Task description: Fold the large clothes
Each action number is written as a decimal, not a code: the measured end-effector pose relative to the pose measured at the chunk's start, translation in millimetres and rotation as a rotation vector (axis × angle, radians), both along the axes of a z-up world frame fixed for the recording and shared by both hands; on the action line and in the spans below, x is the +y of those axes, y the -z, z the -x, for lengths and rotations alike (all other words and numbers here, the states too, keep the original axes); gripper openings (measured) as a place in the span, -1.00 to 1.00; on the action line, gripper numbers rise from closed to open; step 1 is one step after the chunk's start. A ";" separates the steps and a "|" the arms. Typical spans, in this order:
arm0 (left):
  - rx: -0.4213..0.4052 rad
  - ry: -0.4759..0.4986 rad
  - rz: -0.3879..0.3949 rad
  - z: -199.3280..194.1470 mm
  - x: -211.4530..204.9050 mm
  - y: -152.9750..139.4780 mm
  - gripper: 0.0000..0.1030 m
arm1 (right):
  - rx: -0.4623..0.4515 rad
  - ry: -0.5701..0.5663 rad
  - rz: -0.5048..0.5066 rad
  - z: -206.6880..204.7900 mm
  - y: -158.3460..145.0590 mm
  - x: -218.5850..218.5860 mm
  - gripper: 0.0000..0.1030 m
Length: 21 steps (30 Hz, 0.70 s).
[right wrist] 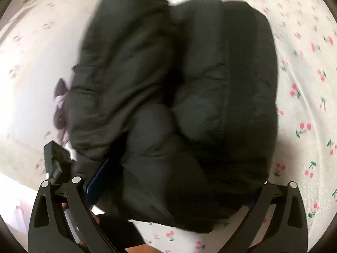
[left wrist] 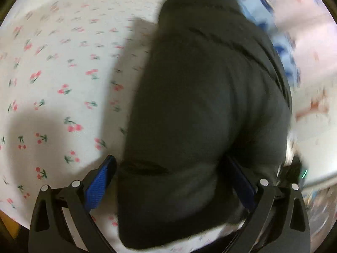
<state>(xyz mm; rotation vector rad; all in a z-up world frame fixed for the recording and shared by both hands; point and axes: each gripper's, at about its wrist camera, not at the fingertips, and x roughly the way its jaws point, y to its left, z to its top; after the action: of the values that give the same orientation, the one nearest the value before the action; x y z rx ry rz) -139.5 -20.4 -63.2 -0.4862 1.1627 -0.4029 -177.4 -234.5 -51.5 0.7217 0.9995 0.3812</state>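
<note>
A dark, puffy quilted jacket (left wrist: 200,105) lies bunched on a white bedsheet printed with red cherries (left wrist: 52,84). My left gripper (left wrist: 170,172) stands wide open with the jacket's near edge bulging between its blue-padded fingers (left wrist: 99,187). In the right wrist view the same jacket (right wrist: 179,105) fills the middle, doubled into thick folds. My right gripper (right wrist: 174,181) is also spread wide around the jacket's bulk; only its left blue pad (right wrist: 99,181) shows, the right finger is hidden under the fabric. Both views are motion-blurred.
A light blue cloth with dark blue print (left wrist: 280,42) lies behind the jacket at the upper right. A small greyish-purple cloth (right wrist: 60,107) lies left of the jacket. The other gripper's black body (right wrist: 54,160) shows at lower left. The cherry sheet (right wrist: 305,105) spreads on the right.
</note>
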 end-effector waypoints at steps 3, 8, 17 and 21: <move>-0.026 0.158 -0.116 28.4 -34.5 -13.9 0.78 | -0.016 -0.100 0.036 5.3 -7.7 10.4 0.89; -0.057 0.136 -0.063 51.8 -15.4 -35.0 0.70 | 0.037 -0.083 0.054 12.0 -2.1 -24.4 0.88; -0.073 -0.054 0.088 -24.0 39.6 -37.6 0.78 | 0.050 0.065 0.008 -11.0 2.6 -59.8 0.88; -0.011 -0.038 0.191 -52.0 35.7 -21.4 0.80 | 0.145 0.010 0.081 -14.0 0.4 -54.9 0.88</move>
<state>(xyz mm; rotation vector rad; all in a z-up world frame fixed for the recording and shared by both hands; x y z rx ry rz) -87.6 15.3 -41.8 -0.6702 1.1080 -0.4855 -163.4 -289.4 -51.9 0.6878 1.1410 0.2814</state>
